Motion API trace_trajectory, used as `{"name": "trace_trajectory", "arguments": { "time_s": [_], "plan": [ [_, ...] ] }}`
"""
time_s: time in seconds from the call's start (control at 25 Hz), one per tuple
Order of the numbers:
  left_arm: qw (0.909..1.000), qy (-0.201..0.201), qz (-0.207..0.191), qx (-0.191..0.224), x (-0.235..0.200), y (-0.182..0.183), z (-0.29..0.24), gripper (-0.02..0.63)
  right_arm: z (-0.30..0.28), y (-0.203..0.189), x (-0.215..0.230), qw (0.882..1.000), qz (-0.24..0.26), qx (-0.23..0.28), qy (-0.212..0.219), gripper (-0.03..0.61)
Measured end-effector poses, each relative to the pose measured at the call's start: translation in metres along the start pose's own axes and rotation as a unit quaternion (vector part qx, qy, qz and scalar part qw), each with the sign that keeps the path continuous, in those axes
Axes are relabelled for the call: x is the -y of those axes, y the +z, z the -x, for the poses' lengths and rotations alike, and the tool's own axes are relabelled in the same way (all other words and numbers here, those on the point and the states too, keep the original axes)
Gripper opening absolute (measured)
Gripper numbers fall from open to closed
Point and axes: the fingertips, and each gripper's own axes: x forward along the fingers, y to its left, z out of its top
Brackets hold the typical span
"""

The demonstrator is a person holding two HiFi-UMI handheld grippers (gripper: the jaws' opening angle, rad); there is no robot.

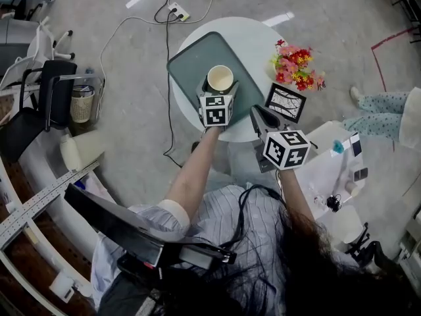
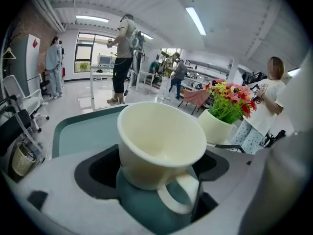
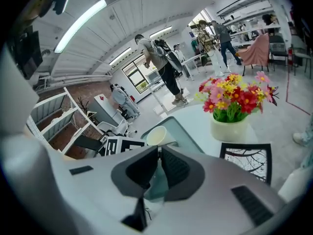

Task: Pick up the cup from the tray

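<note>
White bench (image 1: 253,35) carries everything. The teal tray (image 1: 187,64) could skid across it if the tongs came down too low and shoved the tray floor.

The left tongs (image 1: 219,88) stand spread wide and grip nothing, with the cream cup (image 1: 220,78) upright between them about mid-tray, its handle turned toward them. If they close off-centre, I judge one jaw would land first and tip or spin the cup. The flared wall could also slip through the pads.

The right tongs (image 1: 258,115) are clenched and empty, just off the tray's near right corner. A stray swing there might knock the frame.

Count:
- one bench
- one tray
- two tongs
- one flowerpot (image 1: 296,68), right of the tray
- one frame (image 1: 285,102), by the tray's right corner
- one cup
</note>
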Motion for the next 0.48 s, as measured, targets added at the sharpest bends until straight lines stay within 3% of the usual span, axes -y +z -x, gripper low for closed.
{"name": "trace_trajectory", "arguments": {
  "time_s": [0.16, 0.48],
  "plan": [
    [0.9995, -0.005, -0.024, -0.019, -0.002, -0.008, -0.005, 0.441, 0.005, -0.006, 0.003, 1.0, -0.004, -0.001, -0.007, 0.043],
    [0.9911, -0.063, -0.105, -0.053, 0.003, -0.015, 0.012, 0.436, 0.006, -0.012, 0.0, 1.0, -0.007, 0.002, -0.01, 0.043]
  ]
}}
